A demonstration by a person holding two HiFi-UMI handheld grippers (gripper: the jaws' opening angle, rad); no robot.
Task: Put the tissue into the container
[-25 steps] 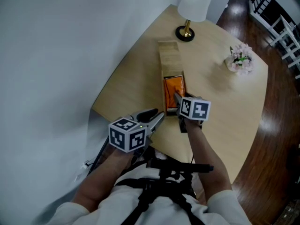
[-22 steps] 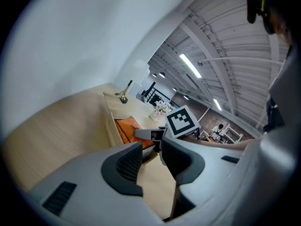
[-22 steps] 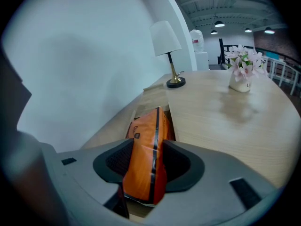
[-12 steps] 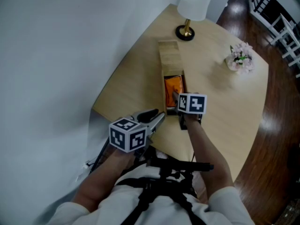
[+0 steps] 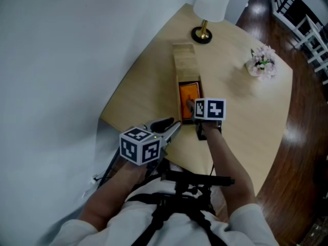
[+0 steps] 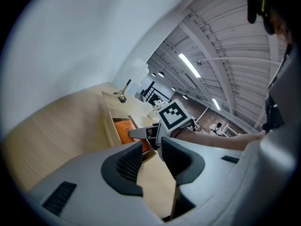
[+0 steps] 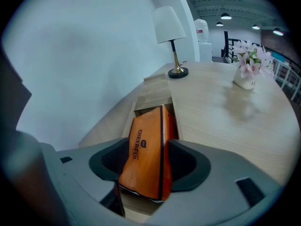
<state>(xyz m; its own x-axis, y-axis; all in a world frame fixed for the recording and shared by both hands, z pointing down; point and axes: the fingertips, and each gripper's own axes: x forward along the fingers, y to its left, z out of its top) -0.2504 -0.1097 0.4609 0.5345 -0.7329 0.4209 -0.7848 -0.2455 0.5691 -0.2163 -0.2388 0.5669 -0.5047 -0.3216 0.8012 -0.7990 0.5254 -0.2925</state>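
Surface (image 5: 246,111): pale wood, bearing the container.
Container (image 5: 185,60): long wooden box, near end uncovered.
Right tool (image 7: 149,161): jaws just opening, spread around the tissue pack.
Left tool (image 6: 151,149): parted, empty, clear of the box.
Tissue pack (image 7: 146,149): orange, tilted inside the open end.
Recommendation: release fully, then withdraw straight up so no pad drags it out.

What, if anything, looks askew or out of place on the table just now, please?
The orange plastic tissue pack sits tilted in the long wooden container, its near end raised rather than flat. It stands between the jaws of the right gripper, which have just been opening. Nothing else looks odd.
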